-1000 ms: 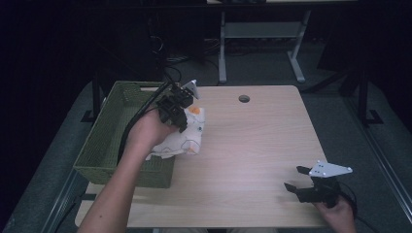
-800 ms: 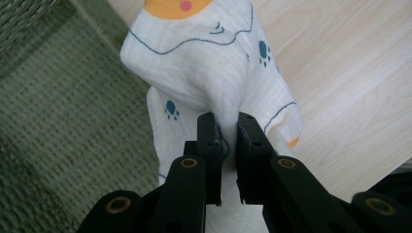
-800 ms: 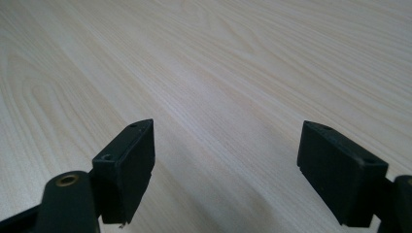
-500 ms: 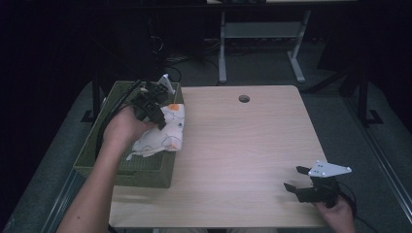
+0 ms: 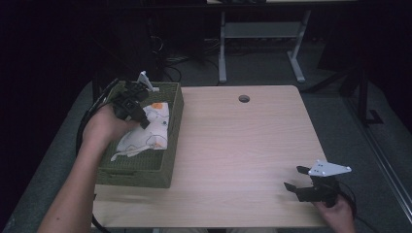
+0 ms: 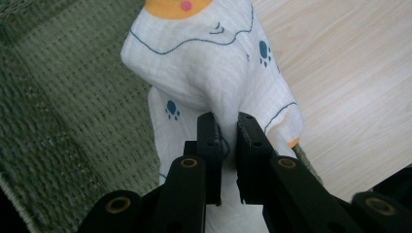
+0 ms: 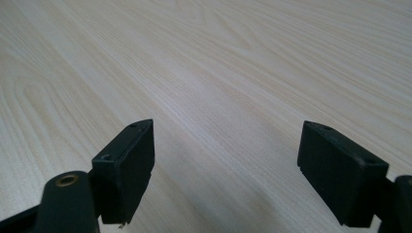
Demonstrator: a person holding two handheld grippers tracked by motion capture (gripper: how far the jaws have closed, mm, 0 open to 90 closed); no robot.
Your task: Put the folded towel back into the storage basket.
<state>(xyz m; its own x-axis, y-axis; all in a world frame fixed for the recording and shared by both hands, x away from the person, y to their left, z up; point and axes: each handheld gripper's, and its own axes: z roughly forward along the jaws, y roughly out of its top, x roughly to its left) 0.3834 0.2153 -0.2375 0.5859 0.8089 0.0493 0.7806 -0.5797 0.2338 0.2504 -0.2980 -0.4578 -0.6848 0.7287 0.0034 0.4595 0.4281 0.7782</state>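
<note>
The left hand-held gripper (image 6: 227,127) is clamped on a fold of the white cotton cloth printed with blue paw marks and an orange patch (image 6: 209,63), which hangs inside the olive-green woven rectangular basket (image 5: 172,141) at the left edge of the pale wooden bench (image 5: 243,155). The right hand-held gripper (image 7: 226,165) hovers low over the bench's near right corner, jaws wide apart, holding nothing.

Green basket (image 5: 145,174) on wooden table (image 5: 243,155)
</note>
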